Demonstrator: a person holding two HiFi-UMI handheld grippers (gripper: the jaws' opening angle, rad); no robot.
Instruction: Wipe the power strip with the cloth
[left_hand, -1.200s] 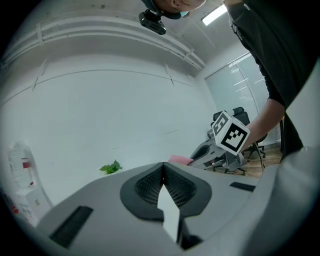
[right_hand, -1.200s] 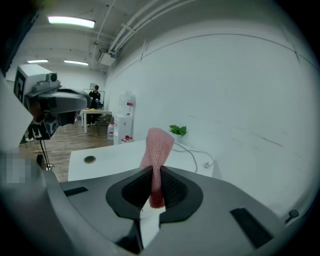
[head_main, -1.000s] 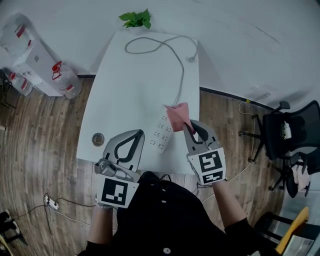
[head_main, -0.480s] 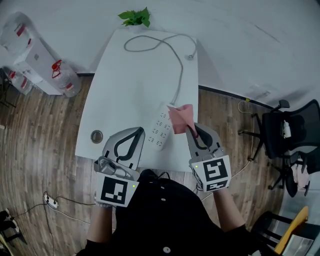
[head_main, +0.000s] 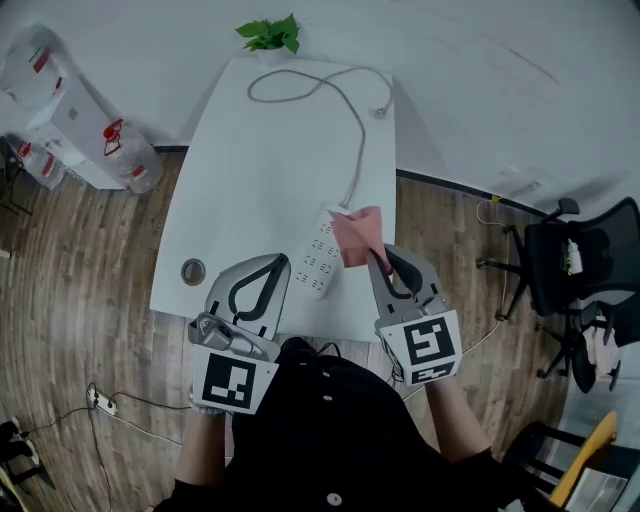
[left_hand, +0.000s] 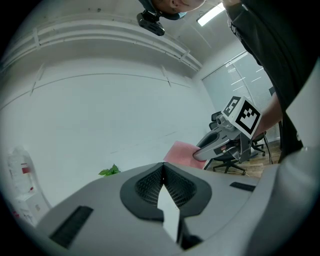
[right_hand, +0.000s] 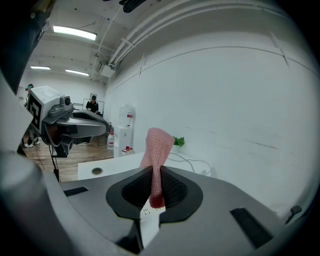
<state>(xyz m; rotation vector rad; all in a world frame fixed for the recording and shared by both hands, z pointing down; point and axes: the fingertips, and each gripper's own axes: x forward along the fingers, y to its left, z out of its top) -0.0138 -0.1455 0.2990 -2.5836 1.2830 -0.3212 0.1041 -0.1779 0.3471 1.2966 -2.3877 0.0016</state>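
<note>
A white power strip (head_main: 322, 257) lies near the front right of the white table (head_main: 260, 190), its grey cable (head_main: 352, 130) running to the far end. My right gripper (head_main: 372, 253) is shut on a pink cloth (head_main: 355, 233), which stands up from the jaws (right_hand: 157, 150) just right of the strip's far end. My left gripper (head_main: 268, 262) is shut and empty, held over the table's front edge to the left of the strip. In the left gripper view the cloth (left_hand: 181, 151) and the right gripper (left_hand: 222, 138) show ahead.
A round grommet (head_main: 193, 270) sits in the table's front left corner. A potted plant (head_main: 270, 36) stands at the far edge. Water bottles (head_main: 125, 155) stand on the floor to the left, office chairs (head_main: 585, 280) to the right.
My right gripper with the cloth has shifted slightly nearer and right over the second, then back a little left. The left gripper has stayed put.
</note>
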